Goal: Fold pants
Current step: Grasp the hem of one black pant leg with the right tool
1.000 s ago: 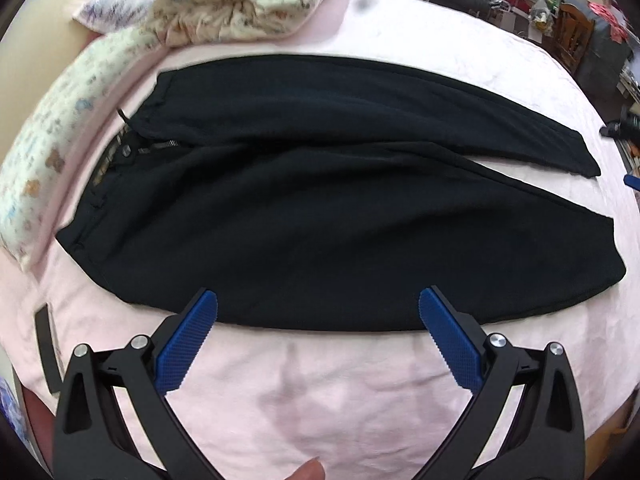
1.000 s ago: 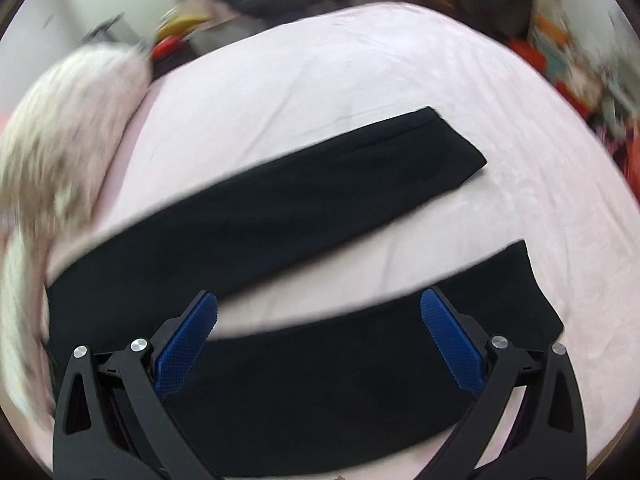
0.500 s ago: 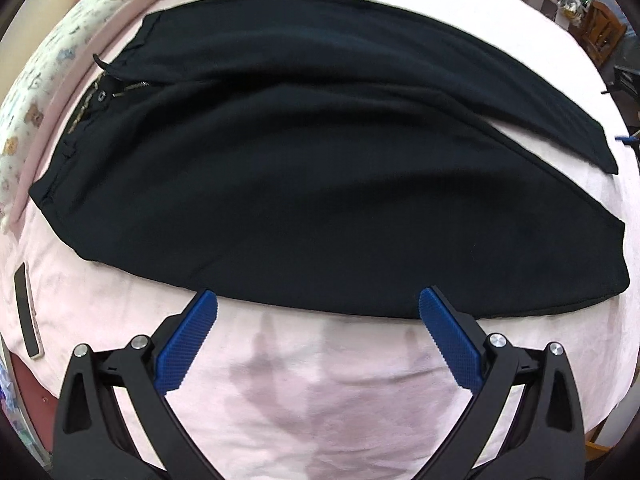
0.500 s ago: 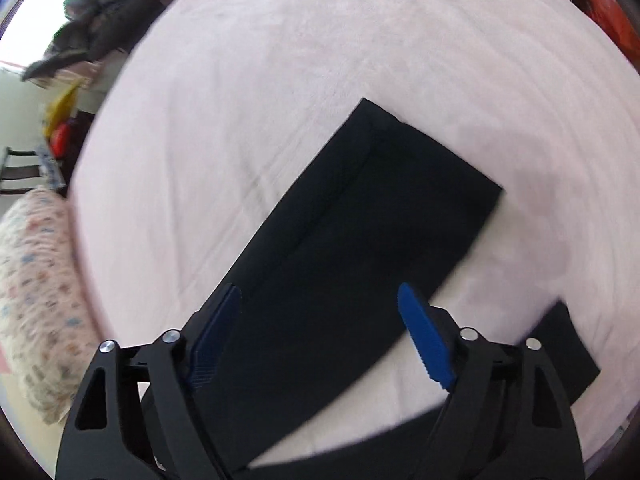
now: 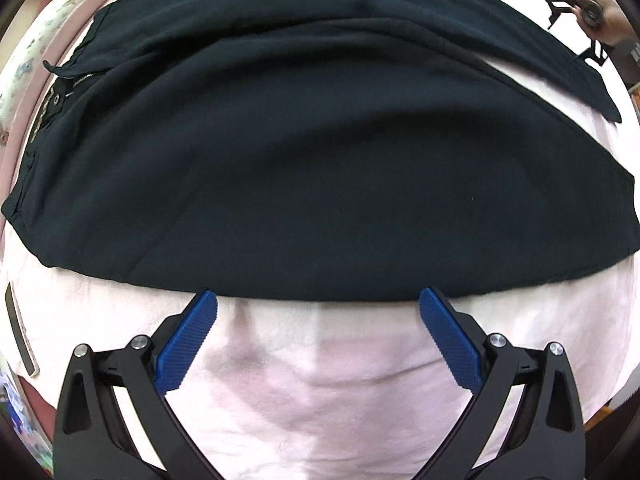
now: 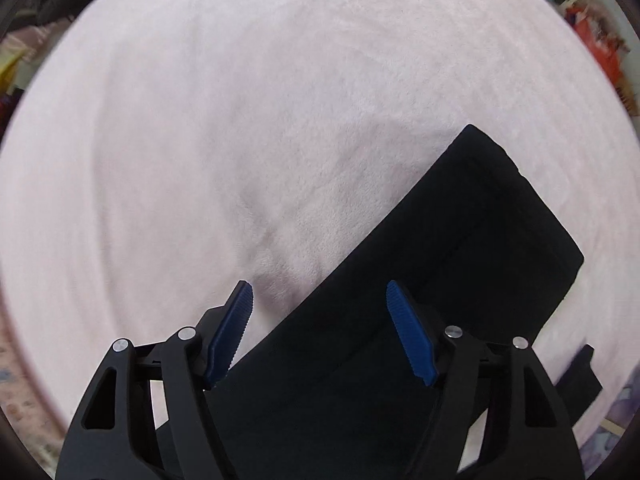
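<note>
Left gripper (image 5: pixel 318 300) points straight down over the pink blanket (image 5: pixel 312 392), jaws spread wide and empty, blue fingertips (image 5: pixel 206 300) right at the near edge of the black pants (image 5: pixel 320 168), which lie flat across the bed with the waistband at left. Far right in that view, a hand (image 5: pixel 608 20) grips the other tool's handle. Over to the right gripper (image 6: pixel 320 292): aimed down too, jaws part open and just been narrowing, nothing pinched. The pant leg (image 6: pixel 460 272) runs diagonally beneath it, its edge passing between the fingers, hem end up right.
</note>
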`<state>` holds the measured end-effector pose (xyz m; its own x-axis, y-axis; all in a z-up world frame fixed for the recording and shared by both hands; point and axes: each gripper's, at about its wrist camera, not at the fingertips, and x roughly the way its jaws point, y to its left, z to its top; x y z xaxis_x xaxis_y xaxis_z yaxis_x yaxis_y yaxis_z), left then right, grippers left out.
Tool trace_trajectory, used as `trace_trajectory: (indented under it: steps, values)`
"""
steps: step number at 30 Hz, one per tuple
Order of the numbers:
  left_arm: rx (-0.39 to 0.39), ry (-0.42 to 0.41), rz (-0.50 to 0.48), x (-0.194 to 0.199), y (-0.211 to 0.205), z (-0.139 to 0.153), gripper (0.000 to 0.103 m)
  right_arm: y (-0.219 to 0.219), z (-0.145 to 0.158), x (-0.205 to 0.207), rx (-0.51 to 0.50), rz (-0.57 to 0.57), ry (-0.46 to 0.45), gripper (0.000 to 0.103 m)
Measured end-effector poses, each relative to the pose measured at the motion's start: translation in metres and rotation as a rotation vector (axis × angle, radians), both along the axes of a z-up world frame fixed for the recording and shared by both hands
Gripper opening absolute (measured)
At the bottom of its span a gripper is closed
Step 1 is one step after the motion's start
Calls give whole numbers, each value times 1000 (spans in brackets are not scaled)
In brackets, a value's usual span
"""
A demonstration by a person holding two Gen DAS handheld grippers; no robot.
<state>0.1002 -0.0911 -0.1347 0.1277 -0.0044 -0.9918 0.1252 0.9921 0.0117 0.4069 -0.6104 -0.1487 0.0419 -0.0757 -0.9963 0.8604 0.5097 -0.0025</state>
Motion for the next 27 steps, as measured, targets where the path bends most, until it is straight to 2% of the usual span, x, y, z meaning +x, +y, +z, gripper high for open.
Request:
trace_trajectory:
  steps: [3,5,7,11,12,13,14,21,27]
  values:
    - [-3,12,-6,0,1,-3,101,9,-7,10,-66,56,78,70]
    - [-3,9,-6,3,3,-3,101,14,-8,11,-100,95,106,65]
    - [-8,8,1,5,4,-3,101,14,-7,7,-113,98,115,55]
    - [-12,8,5,10,4,-2,101,9,-5,-6,-109,93,92,47]
    - [-14,6,4,12,4,2,101,7,-5,-7,-108,93,92,41]
    - [-17,1,3,13,3,4,101,7,-3,-8,-103,91,92,25]
    - [-20,-4,1,13,3,5,101,3,-4,-15,-97,69,100,23]
    - [-82,-19,20,11,15,17,101,-32,3,-68,69,-77,-128,8]
    - [-111,-57,63,9,32,27,101,-50,16,-128,168,-139,-352,6]
